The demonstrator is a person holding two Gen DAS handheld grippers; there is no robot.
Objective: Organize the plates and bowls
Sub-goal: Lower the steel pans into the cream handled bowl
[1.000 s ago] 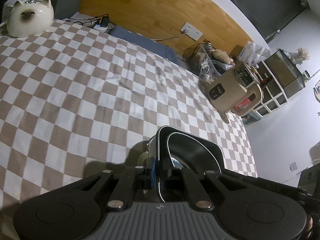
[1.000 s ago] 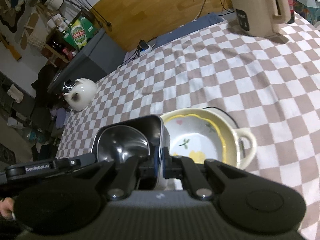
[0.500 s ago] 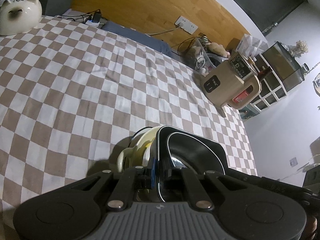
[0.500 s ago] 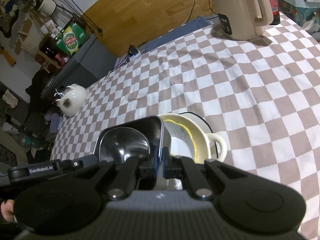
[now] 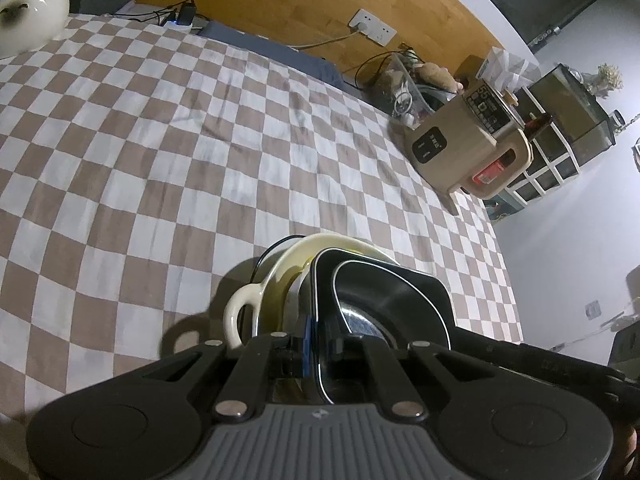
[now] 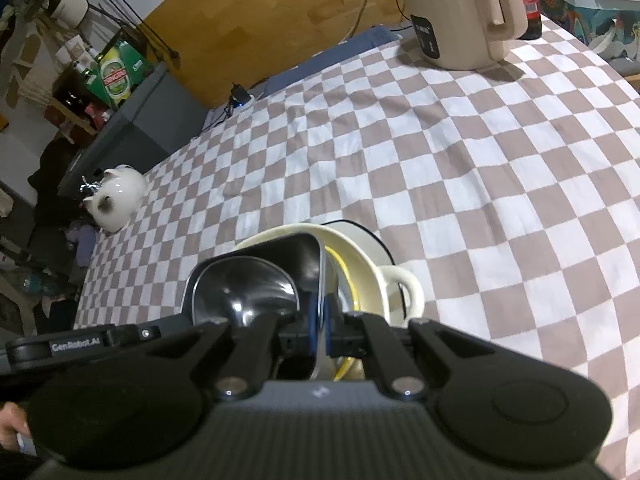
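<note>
A black square bowl with a shiny steel inside (image 5: 384,300) (image 6: 248,284) hangs between both grippers. My left gripper (image 5: 316,354) is shut on its left rim, and my right gripper (image 6: 319,334) is shut on its right rim. Directly under it on the checked cloth stands a cream dish with loop handles (image 5: 244,308) (image 6: 368,256), yellow-lined inside. The black bowl sits low over the cream dish, partly inside its rim; whether they touch I cannot tell. A dark-rimmed plate edge (image 5: 276,246) shows beneath the cream dish.
A beige electric kettle (image 5: 464,148) (image 6: 456,12) stands at the far right of the table. A white cat-shaped pot (image 5: 28,16) (image 6: 116,200) sits at the far left corner. A power strip with cables (image 5: 180,20) lies along the back edge by the wooden wall.
Both grippers carried the black bowl lower and over the cream dish; in the left view the dish came out from behind the bowl, and in the right view the bowl now covers most of its inside.
</note>
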